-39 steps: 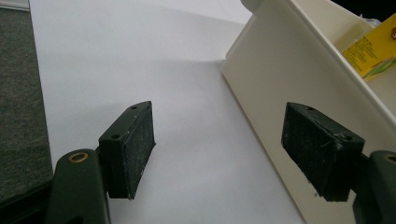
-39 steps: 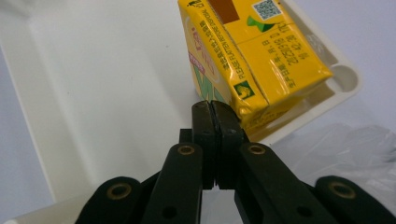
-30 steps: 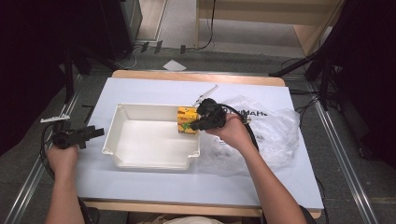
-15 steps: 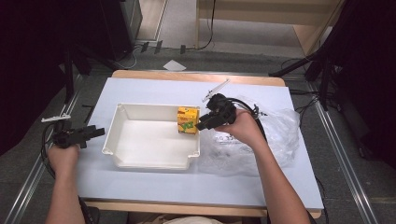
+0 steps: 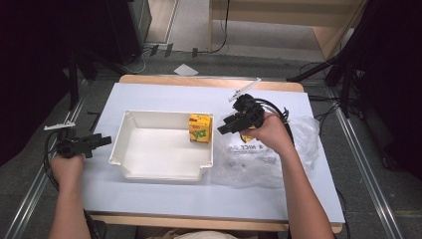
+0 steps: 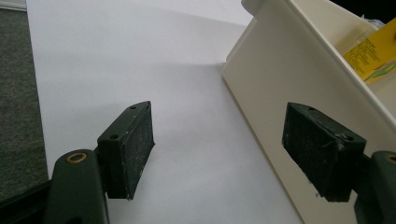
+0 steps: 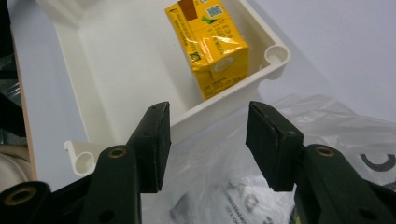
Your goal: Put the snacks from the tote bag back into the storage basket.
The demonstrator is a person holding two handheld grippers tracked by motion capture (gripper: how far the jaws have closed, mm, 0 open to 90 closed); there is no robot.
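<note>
Just ahead of the right gripper (image 7: 208, 144), whose jaws gaped wide and empty, the yellow juice carton (image 7: 209, 44) stood inside the white tray (image 7: 112, 60).

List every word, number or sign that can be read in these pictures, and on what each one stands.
"NICE": on the clear crumpled plastic bag, black print; the rest is creased and unreadable.
Yellow drink carton in the white plastic tray: a QR-like code and fine print, too small to read.

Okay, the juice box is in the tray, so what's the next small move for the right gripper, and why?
Probably turn the right gripper back to the plastic bag for another item: its jaws are open and empty, and the juice box already stands inside the white tray.
</note>
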